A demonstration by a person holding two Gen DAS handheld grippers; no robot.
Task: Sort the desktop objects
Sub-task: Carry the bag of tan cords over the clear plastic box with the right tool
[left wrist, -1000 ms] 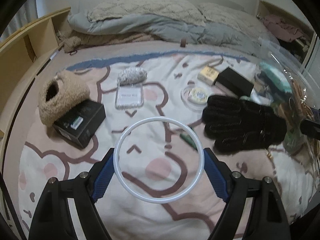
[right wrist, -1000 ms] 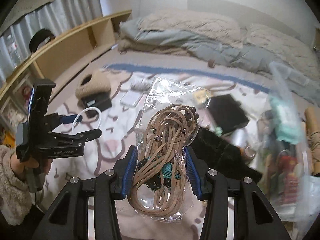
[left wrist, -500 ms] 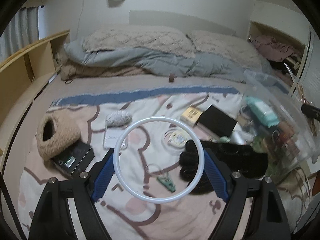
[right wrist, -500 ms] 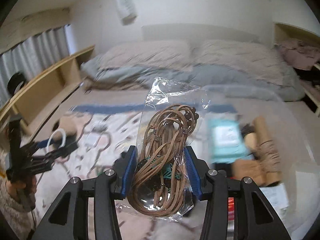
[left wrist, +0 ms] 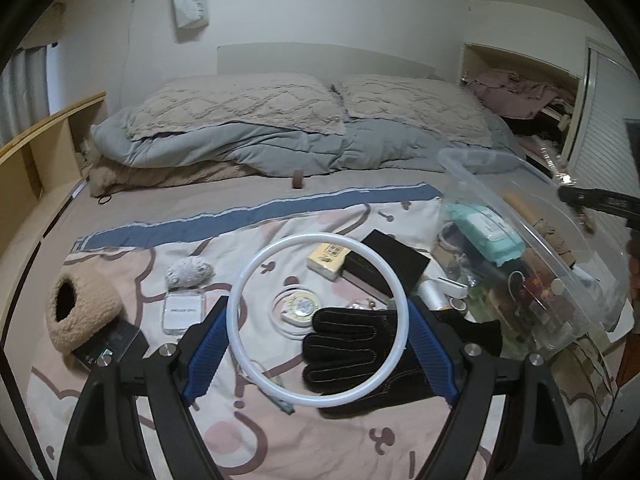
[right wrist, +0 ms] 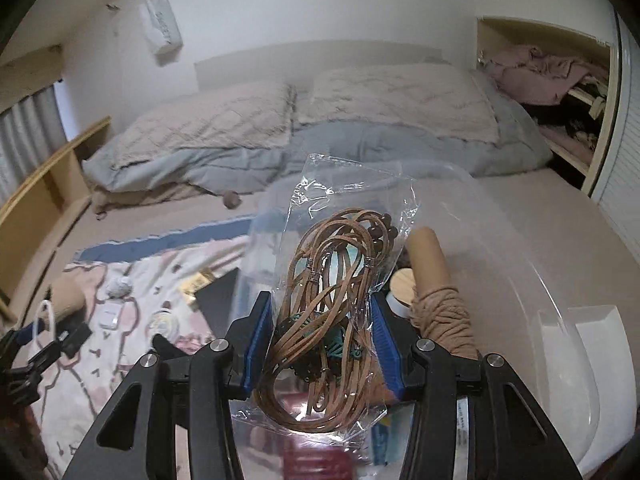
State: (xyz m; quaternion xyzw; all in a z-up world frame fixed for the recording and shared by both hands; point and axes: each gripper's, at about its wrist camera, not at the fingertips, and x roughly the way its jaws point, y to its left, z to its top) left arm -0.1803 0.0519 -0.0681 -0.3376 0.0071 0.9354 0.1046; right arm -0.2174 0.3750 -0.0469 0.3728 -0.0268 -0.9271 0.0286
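Observation:
My left gripper is shut on a white plastic ring, whose rim is pinched between the blue pads above the pink patterned blanket. Through the ring I see a black glove lying below. My right gripper is shut on a clear bag of coiled brown cord and hovers over the clear plastic bin. In the left wrist view the bin sits at the right, with the right gripper's tip above it. The left gripper shows at the left edge of the right wrist view.
On the blanket lie a tan fuzzy pouch, a small dark box, a clear case, a grey fuzzy ball, a round disc, a yellow box and a black box. The bin holds a teal pack and a yarn-wrapped tube.
The left gripper rose and swung right with the ring, so the glove now lies under it. The right gripper carried the cord bag rightwards to above the clear bin.

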